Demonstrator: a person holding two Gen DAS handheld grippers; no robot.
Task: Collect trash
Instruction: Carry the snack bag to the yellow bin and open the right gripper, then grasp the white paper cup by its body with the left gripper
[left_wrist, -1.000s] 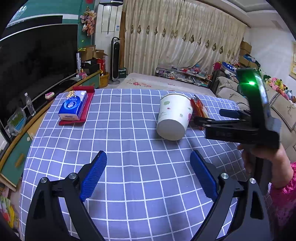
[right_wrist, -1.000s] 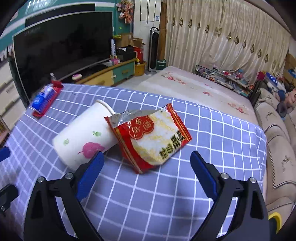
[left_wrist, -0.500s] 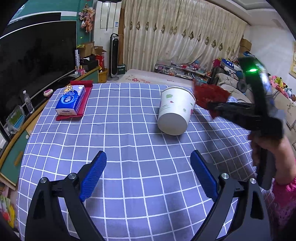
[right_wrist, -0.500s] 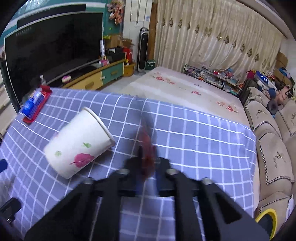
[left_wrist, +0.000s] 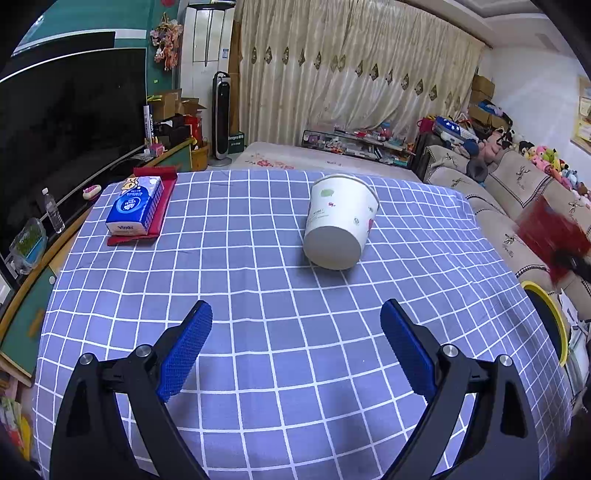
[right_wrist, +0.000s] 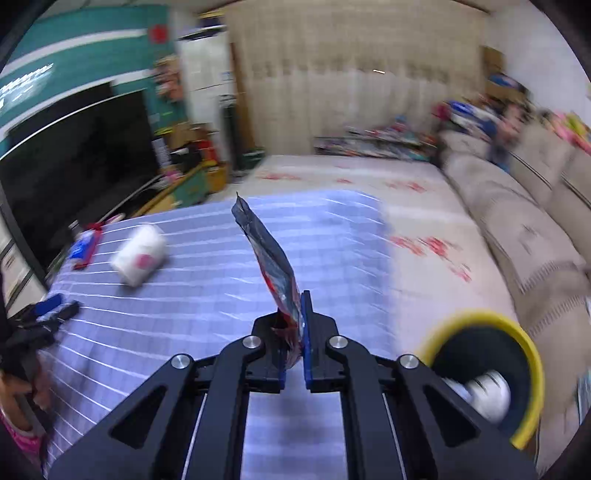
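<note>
my right tool (right_wrist: 295, 334) is clamped flat on the bottom edge of the red snack wrapper (right_wrist: 275, 266), which stands up from its pads. a second ago those jaws were spread wide over the wrapper as it lay on the table (left_wrist: 258, 295) against the paper cup (left_wrist: 340, 221); they have closed on it and carried it off to the side, so in the left view it shows only as a red blur (left_wrist: 550, 232) past the table's right edge. just beside it, low on the right, sits the yellow-rimmed bin (right_wrist: 517, 332), with something pale already inside. i judge the wrapper is nearly over it, so the drop comes next. my left tool (left_wrist: 295, 339) hovers wide open and empty over the checked cloth. farther out the cup lies on its side, still to collect, and beyond it the tissue pack (left_wrist: 135, 210) rests on its red mat.
</note>
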